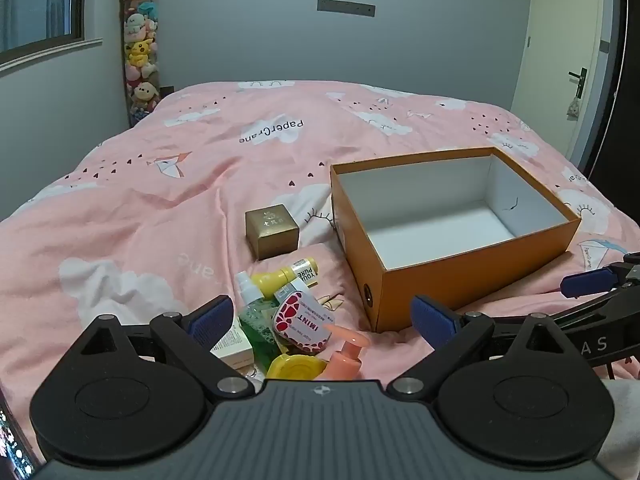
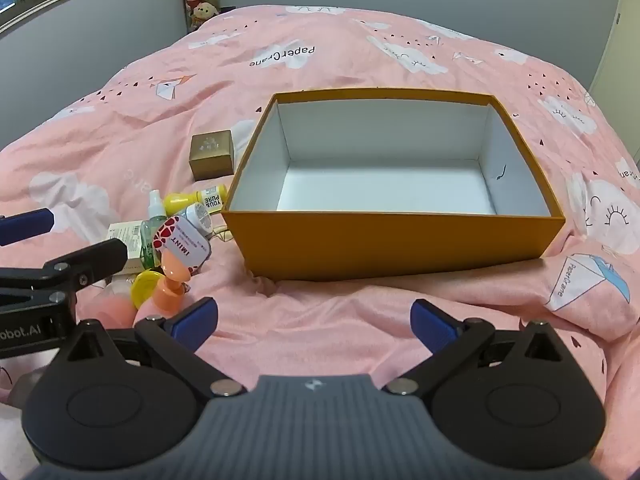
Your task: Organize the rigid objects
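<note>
Both the left gripper and right gripper are hovering wide open, holding nothing; the piled bottles are risking rolling on the soft quilt beside the box.

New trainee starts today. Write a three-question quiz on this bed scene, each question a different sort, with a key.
1. True or false: the orange box already holds some items.
2. Multiple choice: the gold box sits (A) inside the orange box, (B) on the bedspread beside the orange box, (C) between a gripper's jaws.
3. Short answer: how do the jaws of the left gripper and right gripper stand, and what do they hold?

Key:
1. False; only its white inside shows.
2. B.
3. Both wide open, holding nothing; the bottle pile lies just ahead of the left gripper.
</note>
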### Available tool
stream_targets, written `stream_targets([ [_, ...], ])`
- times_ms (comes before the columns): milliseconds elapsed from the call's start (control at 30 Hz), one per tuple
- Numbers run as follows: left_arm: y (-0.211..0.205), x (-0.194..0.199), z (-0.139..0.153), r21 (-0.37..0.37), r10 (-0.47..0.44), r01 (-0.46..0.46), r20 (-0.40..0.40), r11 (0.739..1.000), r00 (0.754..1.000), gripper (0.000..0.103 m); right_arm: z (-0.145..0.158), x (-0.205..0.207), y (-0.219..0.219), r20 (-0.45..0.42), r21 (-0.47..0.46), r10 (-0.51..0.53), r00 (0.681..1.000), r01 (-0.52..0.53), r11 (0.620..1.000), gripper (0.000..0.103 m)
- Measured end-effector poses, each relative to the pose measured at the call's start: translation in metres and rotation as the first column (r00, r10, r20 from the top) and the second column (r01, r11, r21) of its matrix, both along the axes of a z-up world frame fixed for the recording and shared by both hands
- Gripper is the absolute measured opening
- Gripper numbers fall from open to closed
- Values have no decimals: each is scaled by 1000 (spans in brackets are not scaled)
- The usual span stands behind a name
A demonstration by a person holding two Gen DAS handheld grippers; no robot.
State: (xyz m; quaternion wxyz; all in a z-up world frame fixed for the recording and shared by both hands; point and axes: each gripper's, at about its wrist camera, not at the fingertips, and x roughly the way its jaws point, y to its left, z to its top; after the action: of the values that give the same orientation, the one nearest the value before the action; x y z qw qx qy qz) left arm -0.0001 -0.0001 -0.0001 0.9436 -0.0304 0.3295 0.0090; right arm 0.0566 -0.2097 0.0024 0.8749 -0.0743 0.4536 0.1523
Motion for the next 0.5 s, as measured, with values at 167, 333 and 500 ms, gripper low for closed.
stream_targets([
  [167,4,2,-4,-20,1,-1,-15,1000,1000,103,-1,1,2,5,1,-1,1000,1,1000,100],
  [333,2,3,-9,-15,3,-3,-15,1000,1000,103,-2,0,2,0,1,-2,1000,2,1000,101],
  [500,0,2,-4,-14,7,-7,-24,1000,1000,103,-2,-2,1,-5,-1,-3,1000,3,1000,100],
])
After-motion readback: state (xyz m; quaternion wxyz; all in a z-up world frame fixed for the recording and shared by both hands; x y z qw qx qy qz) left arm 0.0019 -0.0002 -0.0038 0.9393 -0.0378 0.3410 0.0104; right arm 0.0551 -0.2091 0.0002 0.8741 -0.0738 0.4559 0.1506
